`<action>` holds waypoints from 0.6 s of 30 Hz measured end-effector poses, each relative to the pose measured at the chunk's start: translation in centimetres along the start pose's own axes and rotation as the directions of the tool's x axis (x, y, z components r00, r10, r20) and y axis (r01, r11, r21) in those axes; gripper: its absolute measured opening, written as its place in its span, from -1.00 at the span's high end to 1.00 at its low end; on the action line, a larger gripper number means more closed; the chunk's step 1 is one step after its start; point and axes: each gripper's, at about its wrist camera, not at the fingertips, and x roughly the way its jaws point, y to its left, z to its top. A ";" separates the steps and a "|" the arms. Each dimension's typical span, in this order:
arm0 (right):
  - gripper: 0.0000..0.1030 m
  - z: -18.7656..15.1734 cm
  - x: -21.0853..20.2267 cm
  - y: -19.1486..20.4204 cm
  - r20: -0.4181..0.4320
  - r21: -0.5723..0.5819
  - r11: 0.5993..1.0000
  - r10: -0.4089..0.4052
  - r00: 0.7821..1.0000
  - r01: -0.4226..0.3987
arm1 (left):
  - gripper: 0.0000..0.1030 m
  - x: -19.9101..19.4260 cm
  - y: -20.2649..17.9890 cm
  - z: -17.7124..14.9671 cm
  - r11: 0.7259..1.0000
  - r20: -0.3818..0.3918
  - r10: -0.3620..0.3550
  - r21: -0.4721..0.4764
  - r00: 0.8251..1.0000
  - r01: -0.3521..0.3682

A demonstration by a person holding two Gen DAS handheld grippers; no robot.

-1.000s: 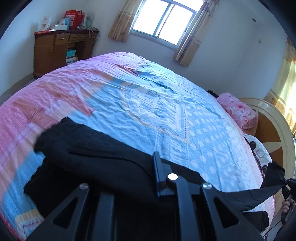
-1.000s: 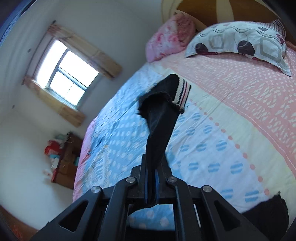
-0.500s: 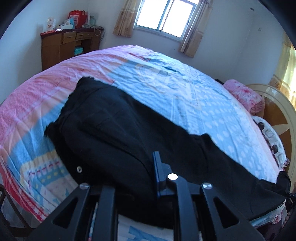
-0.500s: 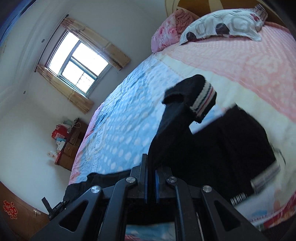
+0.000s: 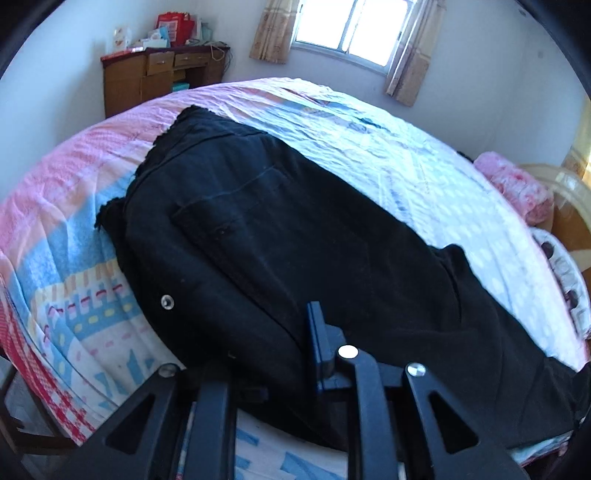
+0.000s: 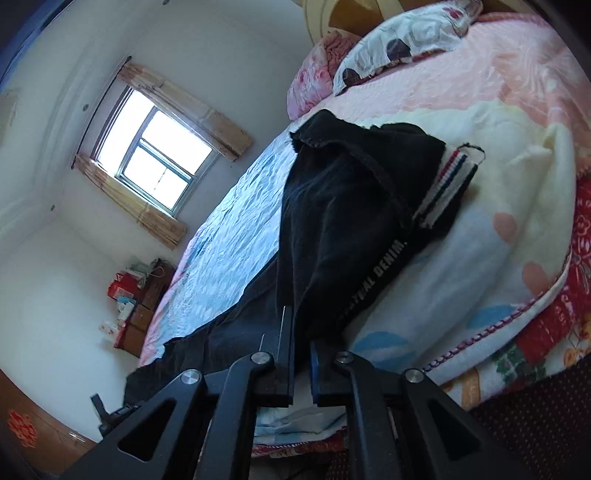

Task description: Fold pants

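Note:
Black pants lie stretched across the bed, waist with a metal button near the left edge, legs running right. My left gripper has its jaws spread apart; the waist cloth lies over the gap and hides the left finger. In the right wrist view the pant legs with a striped cuff lie on the bed. My right gripper has its jaws slightly parted, with the black cloth running between them.
The bed has a pink and blue quilt. A wooden desk stands at the back left under a window. Pillows lie at the headboard. The bed's near edge hangs over the floor.
Both grippers have lowered the pants onto the bed and pulled them flat. The right gripper's jaws have parted slightly and the left jaws have spread open.

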 end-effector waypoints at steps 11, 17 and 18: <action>0.22 0.4 -6.3 1.6 0.020 -0.076 0.995 -0.065 0.998 0.067 | 0.53 -1.8 1.0 2.3 0.994 0.044 0.082 -0.072 0.996 -0.079; 0.22 5.5 -9.1 2.5 0.184 -0.131 0.983 -0.101 0.978 0.126 | 0.42 -4.6 1.6 3.1 0.982 0.079 0.175 -0.086 0.981 -0.168; 0.22 6.8 -8.3 2.6 0.160 -0.142 0.978 -0.128 0.979 0.151 | 0.45 -5.4 1.9 3.3 0.978 0.090 0.199 -0.085 0.976 -0.192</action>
